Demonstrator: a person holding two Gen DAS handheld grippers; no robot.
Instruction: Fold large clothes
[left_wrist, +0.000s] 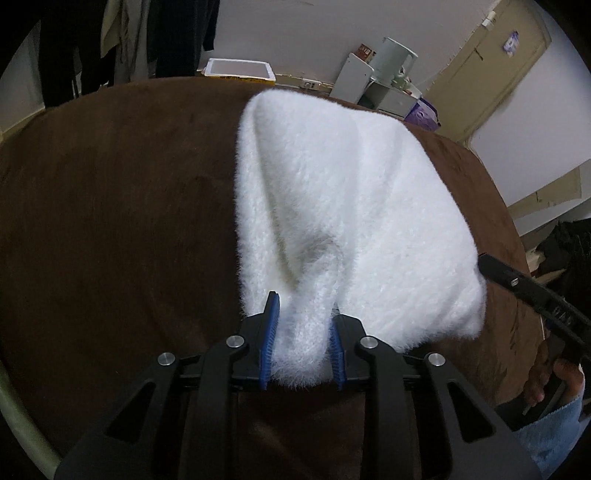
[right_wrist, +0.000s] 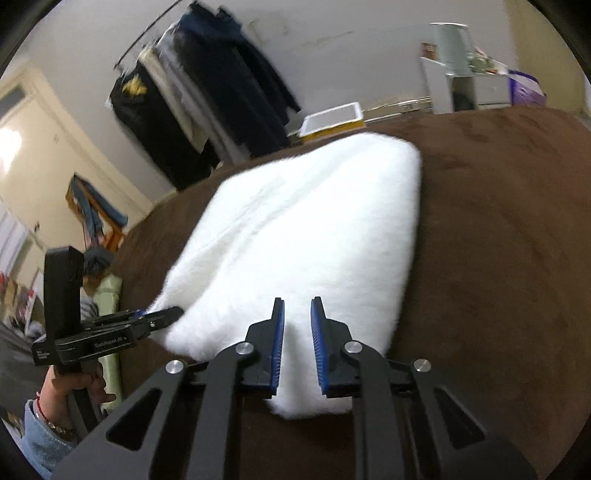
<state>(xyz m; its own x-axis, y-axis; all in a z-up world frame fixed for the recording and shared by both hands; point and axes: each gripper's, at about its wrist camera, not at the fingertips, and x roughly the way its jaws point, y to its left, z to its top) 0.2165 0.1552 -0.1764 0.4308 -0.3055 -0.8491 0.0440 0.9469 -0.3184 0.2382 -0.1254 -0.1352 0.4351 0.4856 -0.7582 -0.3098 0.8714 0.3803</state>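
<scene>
A fluffy white garment (left_wrist: 343, 206) lies folded on a brown velvet-covered surface (left_wrist: 110, 206). My left gripper (left_wrist: 301, 325) is shut on a bunched near corner of the garment, its blue pads (left_wrist: 269, 332) pressing both sides. In the right wrist view the garment (right_wrist: 295, 236) spreads ahead, and my right gripper (right_wrist: 297, 332) is shut on its near edge, fabric between the blue pads (right_wrist: 279, 343). The left gripper (right_wrist: 159, 317) shows there at the garment's left corner. The right gripper's body (left_wrist: 532, 291) shows at the right edge of the left wrist view.
Dark clothes (right_wrist: 207, 99) hang on a rack behind the surface. A white tray-like box (left_wrist: 240, 70) and a white shelf unit with a pale jug (left_wrist: 391, 70) stand by the far wall. A door (left_wrist: 487, 70) is at the right.
</scene>
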